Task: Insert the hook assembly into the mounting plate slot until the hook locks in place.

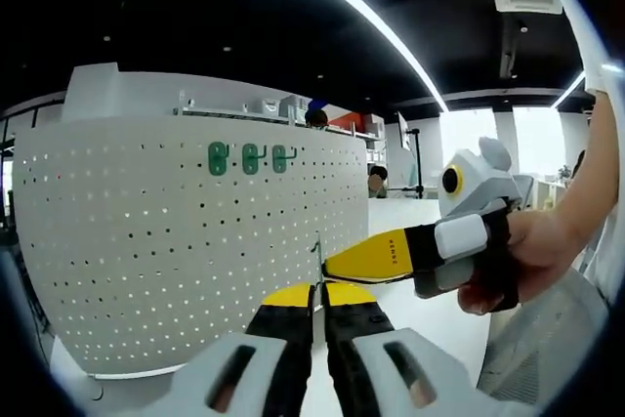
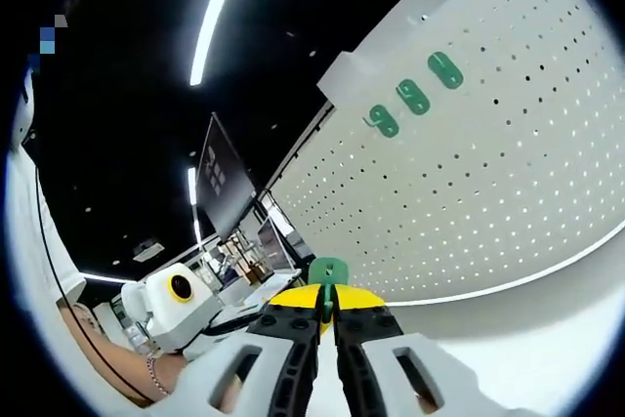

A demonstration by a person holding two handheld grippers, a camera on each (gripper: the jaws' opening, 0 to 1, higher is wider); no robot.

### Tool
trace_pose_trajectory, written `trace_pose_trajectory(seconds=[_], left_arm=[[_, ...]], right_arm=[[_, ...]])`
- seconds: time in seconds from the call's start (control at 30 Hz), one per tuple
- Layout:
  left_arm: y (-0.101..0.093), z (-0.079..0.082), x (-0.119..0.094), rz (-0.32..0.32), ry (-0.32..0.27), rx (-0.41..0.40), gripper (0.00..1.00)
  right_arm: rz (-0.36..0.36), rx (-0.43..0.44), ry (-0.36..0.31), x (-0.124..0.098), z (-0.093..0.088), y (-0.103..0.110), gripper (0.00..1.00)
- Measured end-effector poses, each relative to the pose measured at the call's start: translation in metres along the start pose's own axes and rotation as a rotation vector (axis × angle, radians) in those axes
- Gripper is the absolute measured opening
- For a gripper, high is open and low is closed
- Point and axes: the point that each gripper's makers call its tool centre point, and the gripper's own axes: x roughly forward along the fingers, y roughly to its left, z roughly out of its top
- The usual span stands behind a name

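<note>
Before the white pegboard (image 1: 186, 241), the right gripper (image 2: 327, 312) pinches a green hook (image 2: 327, 271) in closed jaws, clear of the holes. Three green hooks (image 1: 250, 157) already hang there. Left gripper (image 1: 314, 302) is closed, seemingly empty. Next: align and push home.

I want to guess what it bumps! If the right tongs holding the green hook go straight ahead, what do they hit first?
Probably the white pegboard. The right tongs are shut on the green hook and point toward its lower part, below three green hooks already mounted. Depth is hard to judge.
</note>
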Motion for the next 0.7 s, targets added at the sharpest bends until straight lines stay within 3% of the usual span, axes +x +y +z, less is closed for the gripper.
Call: trace_pose_trajectory(seconds=[0.7], left_arm=[[-0.0014,0.0001,-0.0007,-0.007,-0.006,-0.004,0.04]], right_arm=[[-0.001,-0.003,-0.012,-0.0019,0.0000,0.0013,0.00]])
